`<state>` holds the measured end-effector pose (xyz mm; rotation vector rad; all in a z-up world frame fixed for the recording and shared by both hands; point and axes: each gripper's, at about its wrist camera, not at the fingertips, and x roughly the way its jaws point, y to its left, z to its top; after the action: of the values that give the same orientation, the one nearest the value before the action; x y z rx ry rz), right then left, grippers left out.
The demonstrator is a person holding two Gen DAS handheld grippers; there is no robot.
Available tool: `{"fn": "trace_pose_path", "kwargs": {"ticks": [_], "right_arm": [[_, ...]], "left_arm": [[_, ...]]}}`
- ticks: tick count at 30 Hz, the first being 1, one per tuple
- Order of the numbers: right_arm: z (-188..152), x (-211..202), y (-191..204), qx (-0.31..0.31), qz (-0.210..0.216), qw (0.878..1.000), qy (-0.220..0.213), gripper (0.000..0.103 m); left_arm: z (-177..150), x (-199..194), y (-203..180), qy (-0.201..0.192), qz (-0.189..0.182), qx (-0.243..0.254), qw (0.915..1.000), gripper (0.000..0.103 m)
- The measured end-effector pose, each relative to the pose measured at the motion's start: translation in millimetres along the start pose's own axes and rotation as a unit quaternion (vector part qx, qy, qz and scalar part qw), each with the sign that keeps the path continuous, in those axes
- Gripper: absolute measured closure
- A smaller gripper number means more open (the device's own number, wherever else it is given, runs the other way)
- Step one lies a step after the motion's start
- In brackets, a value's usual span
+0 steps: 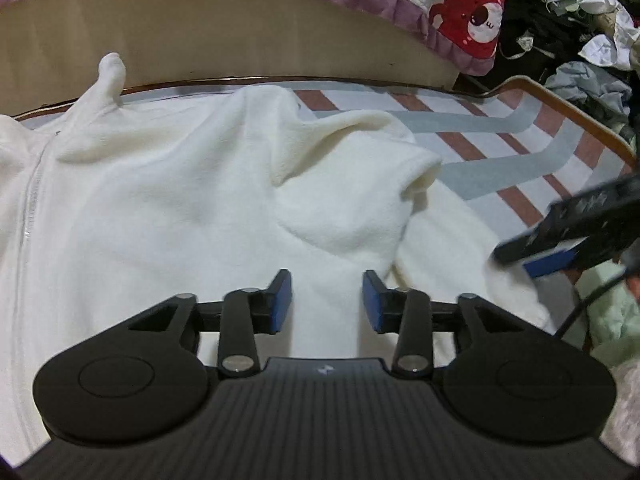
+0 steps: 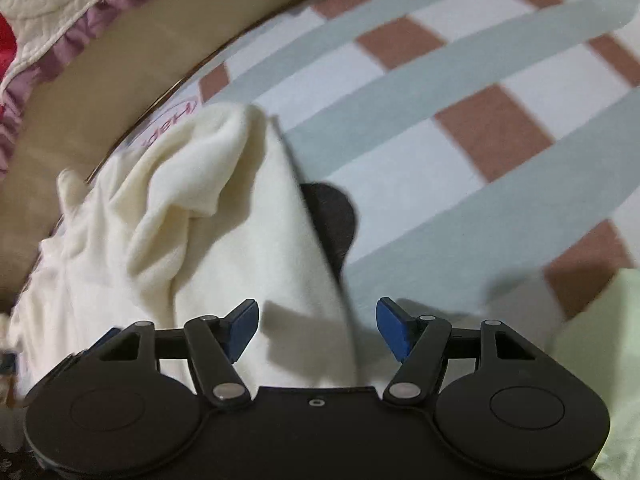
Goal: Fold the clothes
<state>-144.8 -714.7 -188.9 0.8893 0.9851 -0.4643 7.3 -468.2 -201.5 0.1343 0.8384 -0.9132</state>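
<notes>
Hovering over the white fleece garment [image 1: 180, 200], both grippers' jaws gape.

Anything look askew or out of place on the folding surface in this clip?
Yes. The white fleece garment lies rumpled, one sleeve bunched across its body rather than flat. In the right wrist view a dark patch peeks from under its edge; I cannot tell what it is.

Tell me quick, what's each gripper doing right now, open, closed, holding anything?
Left gripper: open, holding nothing, poised over the white fleece garment.
Right gripper: open, holding nothing, with the garment's edge between its fingers.
</notes>
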Motion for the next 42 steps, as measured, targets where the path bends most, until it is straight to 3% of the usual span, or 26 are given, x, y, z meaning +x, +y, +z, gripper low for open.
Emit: {"fn": "trace_pose_path", "kwargs": {"ticks": [2, 3, 4, 8, 13, 16, 19, 24, 28, 29, 32, 34, 36, 38, 42], "right_arm": [[3, 9, 8, -0.034, -0.007, 0.999, 0.021, 0.034], [8, 2, 12, -0.063, -0.03, 0.998, 0.003, 0.059], [13, -6, 16, -0.091, -0.053, 0.994, -0.014, 0.097], [34, -35, 32, -0.202, -0.142, 0.965, -0.083, 0.096], [65, -71, 47, -0.324, -0.245, 0.899, -0.16, 0.096], [107, -83, 26, -0.336, -0.277, 0.885, -0.165, 0.096], [133, -81, 1, -0.335, -0.297, 0.881, -0.153, 0.097], [155, -53, -23, -0.333, -0.303, 0.884, -0.129, 0.095], [153, -36, -42, -0.302, -0.315, 0.884, -0.166, 0.063], [153, -37, -49, -0.275, -0.317, 0.89, -0.179, 0.061], [143, -64, -79, -0.121, -0.262, 0.93, -0.229, 0.051], [128, -84, -105, -0.011, -0.204, 0.947, -0.25, 0.047], [108, -94, -130, 0.068, -0.147, 0.954, -0.252, 0.043], [97, -86, -149, 0.105, -0.098, 0.964, -0.226, 0.042], [85, -61, -157, 0.117, -0.065, 0.969, -0.207, 0.042]], "left_arm": [[0, 2, -4, 0.002, 0.002, -0.005, 1.0, 0.061], [0, 3, -6, 0.002, 0.003, -0.007, 1.0, 0.061], [1, 4, -7, 0.001, 0.004, -0.009, 0.9999, 0.061], [0, 6, -9, 0.006, 0.009, -0.011, 0.9999, 0.061], [-2, 9, -11, 0.012, 0.015, -0.011, 0.9998, 0.061], [-3, 11, -13, 0.016, 0.018, -0.012, 0.9996, 0.061], [-4, 13, -14, 0.02, 0.02, -0.011, 0.9995, 0.061], [-8, 20, -18, 0.034, 0.022, 0.001, 0.9992, 0.059], [-10, 20, -20, 0.034, 0.025, 0.009, 0.9991, 0.057], [-10, 19, -20, 0.034, 0.025, 0.011, 0.9991, 0.057], [-7, 17, -21, 0.024, 0.016, 0.011, 0.9995, 0.057], [-5, 14, -23, 0.011, 0.009, 0.016, 0.9998, 0.057], [-3, 14, -29, 0.0, 0.006, 0.028, 0.9996, 0.055], [0, 16, -34, -0.004, 0.004, 0.043, 0.9991, 0.054], [6, 18, -36, -0.002, 0.021, 0.051, 0.9985, 0.054]]}}
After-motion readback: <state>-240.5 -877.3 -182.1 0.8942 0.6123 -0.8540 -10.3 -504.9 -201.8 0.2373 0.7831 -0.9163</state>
